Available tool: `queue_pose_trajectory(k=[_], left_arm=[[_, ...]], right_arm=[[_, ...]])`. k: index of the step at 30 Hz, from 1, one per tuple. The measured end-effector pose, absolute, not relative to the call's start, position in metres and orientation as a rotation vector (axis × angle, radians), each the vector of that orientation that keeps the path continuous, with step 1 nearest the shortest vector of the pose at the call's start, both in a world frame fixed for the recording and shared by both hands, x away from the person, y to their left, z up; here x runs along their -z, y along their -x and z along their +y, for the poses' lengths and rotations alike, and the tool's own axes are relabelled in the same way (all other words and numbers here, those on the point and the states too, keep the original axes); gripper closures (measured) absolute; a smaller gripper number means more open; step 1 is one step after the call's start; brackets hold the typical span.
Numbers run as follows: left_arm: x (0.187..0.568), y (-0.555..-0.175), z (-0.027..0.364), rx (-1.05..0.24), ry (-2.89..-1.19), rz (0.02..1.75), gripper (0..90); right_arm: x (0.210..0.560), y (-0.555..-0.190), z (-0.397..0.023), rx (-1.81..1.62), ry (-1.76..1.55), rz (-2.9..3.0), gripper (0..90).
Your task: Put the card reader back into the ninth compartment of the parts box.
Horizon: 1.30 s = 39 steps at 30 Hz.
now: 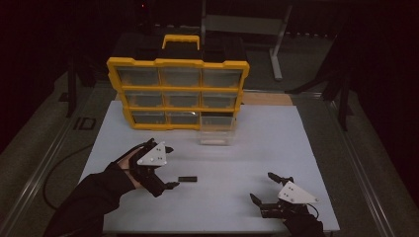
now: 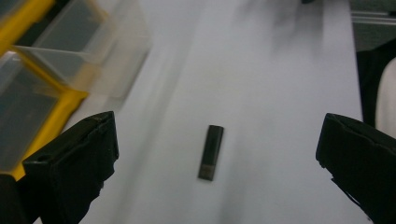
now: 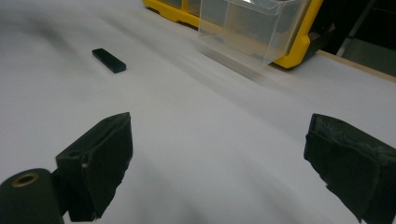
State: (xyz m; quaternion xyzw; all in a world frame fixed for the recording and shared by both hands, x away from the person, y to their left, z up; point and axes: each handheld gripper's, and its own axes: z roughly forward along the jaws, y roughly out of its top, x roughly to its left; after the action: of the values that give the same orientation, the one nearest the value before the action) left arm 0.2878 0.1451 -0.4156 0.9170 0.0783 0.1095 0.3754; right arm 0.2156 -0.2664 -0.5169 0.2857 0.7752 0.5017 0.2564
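The stick [image 1: 188,178], small, dark and flat, lies bare on the white sheet [image 1: 237,163] in the high view, just at 3 o'clock of your left gripper [image 1: 170,167] and touching neither jaw. That gripper's jaws are spread wide, one toward 12 o'clock and one toward 6, with the stick's near end just off the gap between them. Your right gripper [image 1: 262,186] rests near the sheet's front edge, well apart from the stick at about its 4 o'clock; its jaws are also spread and hold nothing. A clear drawer [image 1: 216,131] stands on the sheet at 1 o'clock from the stick, pulled out in front of the yellow organizer [image 1: 178,91].

In the left gripper view, the stick [image 2: 211,152] lies between your two spread jaws, a little ahead of them, its long side running toward 12 o'clock with a slight lean to 1. The jaws stand far apart at the lower corners, clear of it. The drawer [image 2: 93,51] and the organizer [image 2: 51,121] sit at 10 o'clock, blurred.

In the right gripper view, the stick [image 3: 109,60] lies far off at 11 o'clock, on bare sheet. Your jaws gape wide with nothing between them. The drawer [image 3: 247,28] stands at 1 o'clock, against the organizer [image 3: 299,46].
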Motion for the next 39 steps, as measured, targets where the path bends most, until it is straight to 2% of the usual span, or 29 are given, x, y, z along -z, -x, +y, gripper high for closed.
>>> queue_pose_trajectory(k=[24, 39], left_arm=[[0.462, -0.312, 0.121, -0.138, -2.433, 0.161, 0.4], [0.487, -0.324, 0.116, -0.106, -2.497, 0.174, 6.7]], right_arm=[[0.517, -0.216, -0.266, -1.356, -0.767, 2.110, 8.2], [0.518, -0.216, -0.266, -1.353, -0.777, 2.114, 8.2]])
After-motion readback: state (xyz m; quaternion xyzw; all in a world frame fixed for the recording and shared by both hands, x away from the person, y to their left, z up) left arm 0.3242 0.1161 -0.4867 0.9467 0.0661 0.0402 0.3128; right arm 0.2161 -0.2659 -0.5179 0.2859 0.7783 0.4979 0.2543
